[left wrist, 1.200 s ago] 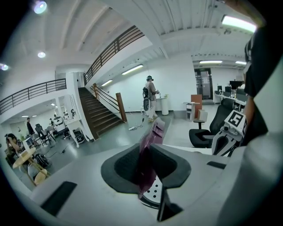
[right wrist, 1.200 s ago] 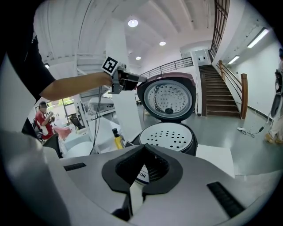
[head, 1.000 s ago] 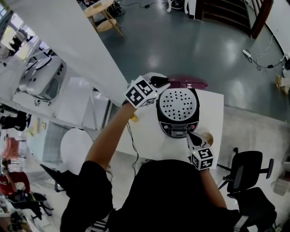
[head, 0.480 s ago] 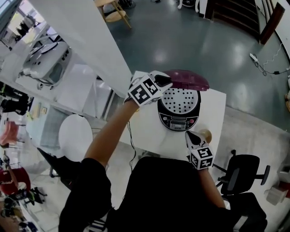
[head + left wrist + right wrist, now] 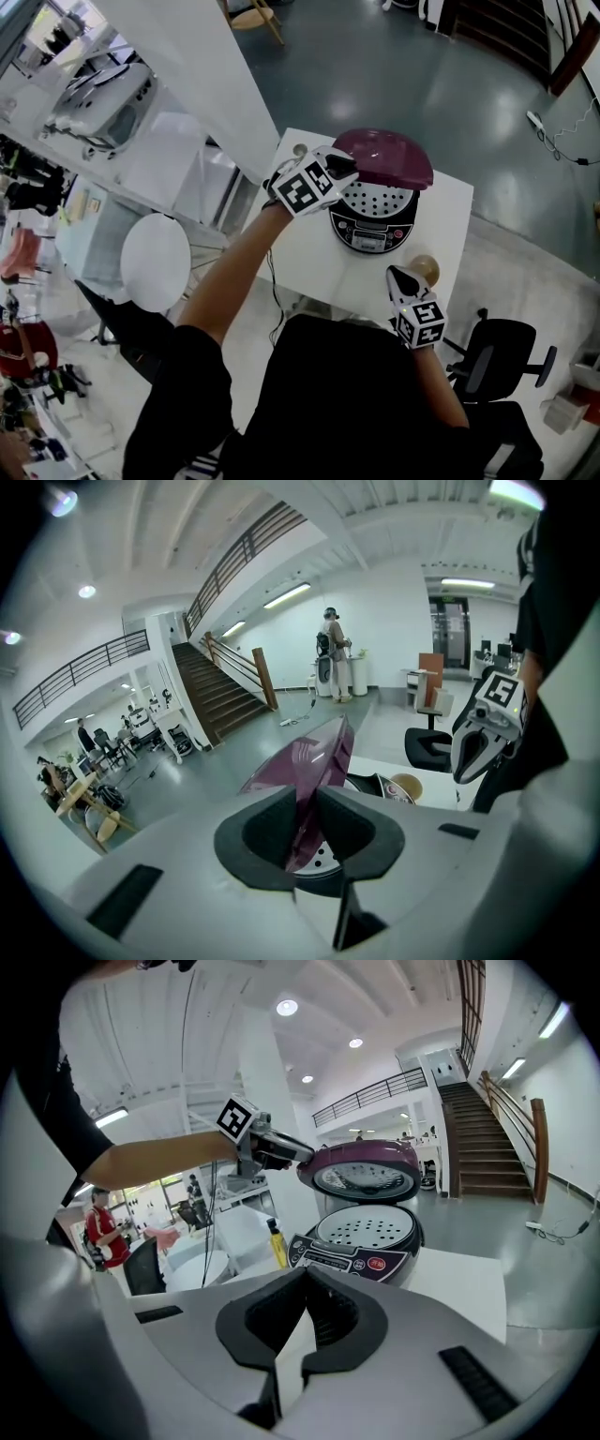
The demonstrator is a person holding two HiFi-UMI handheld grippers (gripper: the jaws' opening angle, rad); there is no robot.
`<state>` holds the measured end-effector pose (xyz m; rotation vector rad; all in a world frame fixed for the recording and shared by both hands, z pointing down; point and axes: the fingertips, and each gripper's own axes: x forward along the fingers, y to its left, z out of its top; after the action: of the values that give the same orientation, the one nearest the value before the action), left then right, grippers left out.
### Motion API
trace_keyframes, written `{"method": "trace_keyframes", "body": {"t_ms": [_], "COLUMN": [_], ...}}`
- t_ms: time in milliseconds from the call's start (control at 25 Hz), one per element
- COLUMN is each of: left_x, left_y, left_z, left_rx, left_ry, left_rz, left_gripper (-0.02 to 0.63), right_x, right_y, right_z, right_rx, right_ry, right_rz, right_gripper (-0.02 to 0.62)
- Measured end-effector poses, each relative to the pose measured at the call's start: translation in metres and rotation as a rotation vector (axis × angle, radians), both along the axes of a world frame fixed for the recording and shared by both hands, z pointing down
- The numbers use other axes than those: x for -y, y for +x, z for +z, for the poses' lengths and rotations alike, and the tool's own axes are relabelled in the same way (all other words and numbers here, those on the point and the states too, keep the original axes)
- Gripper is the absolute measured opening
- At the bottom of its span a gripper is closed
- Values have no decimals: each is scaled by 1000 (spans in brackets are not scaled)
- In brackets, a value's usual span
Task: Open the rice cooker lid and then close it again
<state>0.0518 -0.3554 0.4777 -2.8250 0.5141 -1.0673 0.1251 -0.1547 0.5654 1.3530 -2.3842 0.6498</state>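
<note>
A black rice cooker with a perforated inner plate stands on a small white table. Its maroon lid is half lowered and hangs tilted over the back of the pot. My left gripper is shut on the lid's left edge; in the left gripper view the maroon lid runs between the pads of the left gripper. The right gripper hovers by the table's near edge in front of the cooker, shut and empty. In the right gripper view, the right gripper points at the cooker and the lid.
A small tan round object sits on the table just beside the right gripper. A yellow bottle stands to the cooker's left. A black office chair is at the right, a round white table at the left.
The lid has swung down from fully upright to half lowered over the pot, with the left gripper following it. The right gripper has drawn back from the cooker's front toward the table edge.
</note>
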Motion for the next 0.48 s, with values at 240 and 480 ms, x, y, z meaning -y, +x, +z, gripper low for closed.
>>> {"method": "trace_keyframes", "body": {"t_ms": [240, 480], "left_x": [-16, -31], "left_y": [-4, -5], "left_z": [21, 46], "left_rx": [27, 89], "left_ry": [-29, -40], "left_rz": [-5, 20], "left_gripper": [66, 66], "right_x": [-5, -9], "right_y": [-1, 1], "right_z": [-2, 2], "right_rx": [7, -3], "right_ry": [10, 6], "right_rz": [-8, -12], "right_gripper": [0, 0]}}
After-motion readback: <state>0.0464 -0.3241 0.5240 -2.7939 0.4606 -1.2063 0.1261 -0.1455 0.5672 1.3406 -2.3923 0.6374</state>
